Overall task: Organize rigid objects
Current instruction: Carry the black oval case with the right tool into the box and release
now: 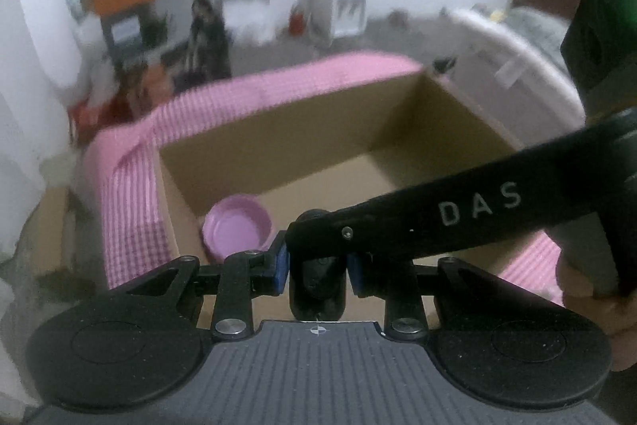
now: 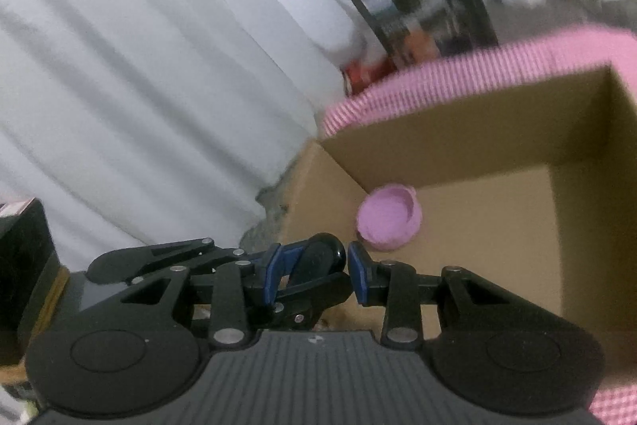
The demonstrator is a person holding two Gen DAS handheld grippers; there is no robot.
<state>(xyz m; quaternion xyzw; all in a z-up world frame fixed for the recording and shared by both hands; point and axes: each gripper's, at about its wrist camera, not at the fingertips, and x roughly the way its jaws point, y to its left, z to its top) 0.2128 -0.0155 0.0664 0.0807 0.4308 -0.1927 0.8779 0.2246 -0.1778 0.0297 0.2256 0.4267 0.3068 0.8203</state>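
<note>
Lower centre of the left wrist view, the left gripper (image 1: 317, 271) clamps a black oblong object (image 1: 317, 285), glossy, detail unclear. The right gripper (image 2: 309, 275) pinches the same piece. A pink bowl (image 1: 238, 228) sits in the cardboard box (image 1: 398, 130).

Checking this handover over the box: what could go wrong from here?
1. The jaws of the left gripper and the right gripper both seem closed on one black object. A mistimed release could twist or drop it.
2. The pink bowl sits just beyond in the cardboard box, so a drop may strike it.
</note>
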